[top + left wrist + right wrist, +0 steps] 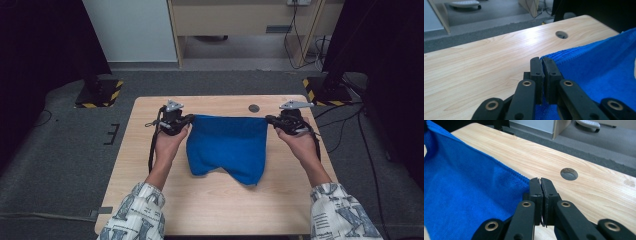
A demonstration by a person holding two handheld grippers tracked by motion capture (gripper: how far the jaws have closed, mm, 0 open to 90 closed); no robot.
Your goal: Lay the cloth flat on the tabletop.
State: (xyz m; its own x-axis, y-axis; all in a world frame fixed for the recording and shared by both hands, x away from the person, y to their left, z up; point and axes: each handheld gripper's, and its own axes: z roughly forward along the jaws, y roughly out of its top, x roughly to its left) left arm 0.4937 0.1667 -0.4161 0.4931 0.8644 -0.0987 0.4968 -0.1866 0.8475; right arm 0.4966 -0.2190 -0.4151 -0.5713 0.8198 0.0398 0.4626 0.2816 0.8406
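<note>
Towel [227,147] corners hidden inside both clamped claws, near hem sagging

A light wooden rectangular table [220,200] with rounded corners has a round cable hole [254,108] near its far edge. A blue terry cloth [227,150] drapes onto its middle, lower folds resting on the wood.

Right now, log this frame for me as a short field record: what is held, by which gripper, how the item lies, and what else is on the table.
item: blue cloth
left gripper: shut on the cloth's far left corner
right gripper: shut on the cloth's far right corner
cloth state: far edge stretched straight between the grippers, near part draped on the table
surface: light wooden table
other feature: round cable hole beyond the cloth, apart from it
</note>
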